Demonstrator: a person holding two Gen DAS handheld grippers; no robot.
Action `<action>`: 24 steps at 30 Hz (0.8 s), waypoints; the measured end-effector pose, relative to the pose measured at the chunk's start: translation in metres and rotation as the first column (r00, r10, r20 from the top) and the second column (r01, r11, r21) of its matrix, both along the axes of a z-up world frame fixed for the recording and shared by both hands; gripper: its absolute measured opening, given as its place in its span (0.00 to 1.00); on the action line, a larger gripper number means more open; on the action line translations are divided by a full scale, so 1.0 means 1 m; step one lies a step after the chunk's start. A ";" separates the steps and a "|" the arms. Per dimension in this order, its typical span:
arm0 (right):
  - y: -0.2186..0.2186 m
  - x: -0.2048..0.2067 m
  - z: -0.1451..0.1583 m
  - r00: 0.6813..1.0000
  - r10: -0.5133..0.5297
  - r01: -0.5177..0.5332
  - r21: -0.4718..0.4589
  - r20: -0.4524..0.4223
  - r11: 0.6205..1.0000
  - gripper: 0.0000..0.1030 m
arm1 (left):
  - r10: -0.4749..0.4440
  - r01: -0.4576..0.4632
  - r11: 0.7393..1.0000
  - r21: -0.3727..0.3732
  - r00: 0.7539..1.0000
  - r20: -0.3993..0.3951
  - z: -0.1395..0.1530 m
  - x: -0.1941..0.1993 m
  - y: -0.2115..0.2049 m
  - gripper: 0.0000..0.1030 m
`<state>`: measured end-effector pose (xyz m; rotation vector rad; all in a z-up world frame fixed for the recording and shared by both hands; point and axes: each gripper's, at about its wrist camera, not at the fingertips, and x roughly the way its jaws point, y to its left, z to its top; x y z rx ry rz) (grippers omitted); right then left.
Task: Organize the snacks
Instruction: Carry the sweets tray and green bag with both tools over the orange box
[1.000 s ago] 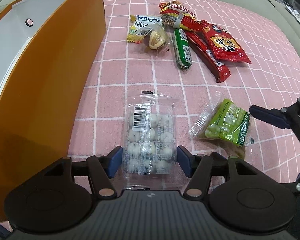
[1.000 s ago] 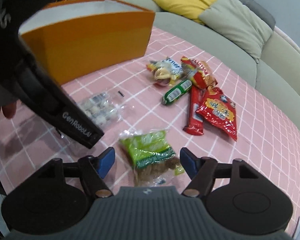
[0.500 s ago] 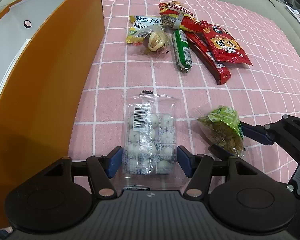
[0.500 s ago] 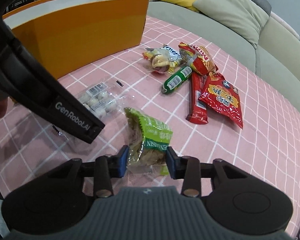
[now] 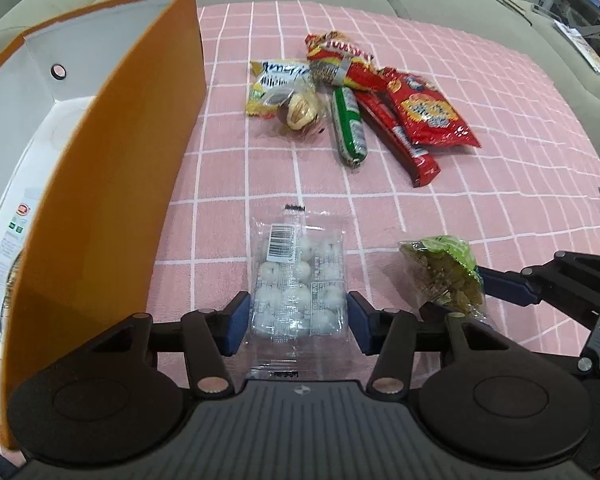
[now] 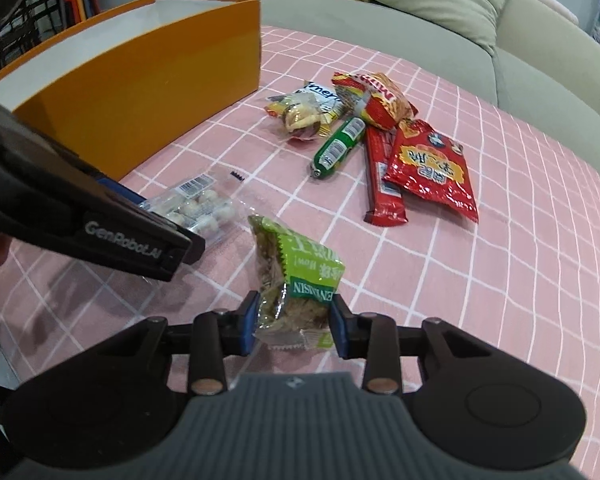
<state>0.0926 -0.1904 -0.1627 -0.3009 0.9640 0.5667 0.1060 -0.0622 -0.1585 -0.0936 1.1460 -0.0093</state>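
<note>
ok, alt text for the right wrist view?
The right gripper pinches a crinkly green plastic snack bag on a pink checked cloth. The left gripper reaches a clear packet of white balls beside an open orange cardboard box; more snack packets lie beyond.

right claw (image 6: 293, 330): shut on green raisin packet (image 6: 300, 280), tilted up | left claw (image 5: 298, 317): closing around clear candy pack (image 5: 298, 280)

green snack packet (image 6: 296, 280) between jaws
</note>
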 end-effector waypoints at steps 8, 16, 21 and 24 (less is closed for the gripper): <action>-0.009 -0.003 0.022 0.997 -0.069 0.070 0.058 -0.018 0.996 0.32 | -0.004 0.005 1.000 -0.021 0.998 0.060 0.033 -0.013 -0.001 0.57; -0.010 -0.006 0.061 0.995 -0.102 0.101 0.164 -0.006 0.981 0.32 | 0.013 -0.006 0.998 -0.065 0.993 0.115 0.075 -0.024 0.012 0.57; -0.002 -0.007 0.087 0.995 -0.100 0.095 0.226 0.010 0.970 0.32 | 0.020 -0.009 0.998 -0.059 0.982 0.186 0.106 -0.032 0.024 0.57; 0.007 -0.006 0.104 0.996 -0.090 0.080 0.254 0.027 0.964 0.32 | 0.020 -0.009 0.999 -0.048 0.974 0.226 0.125 -0.033 0.035 0.57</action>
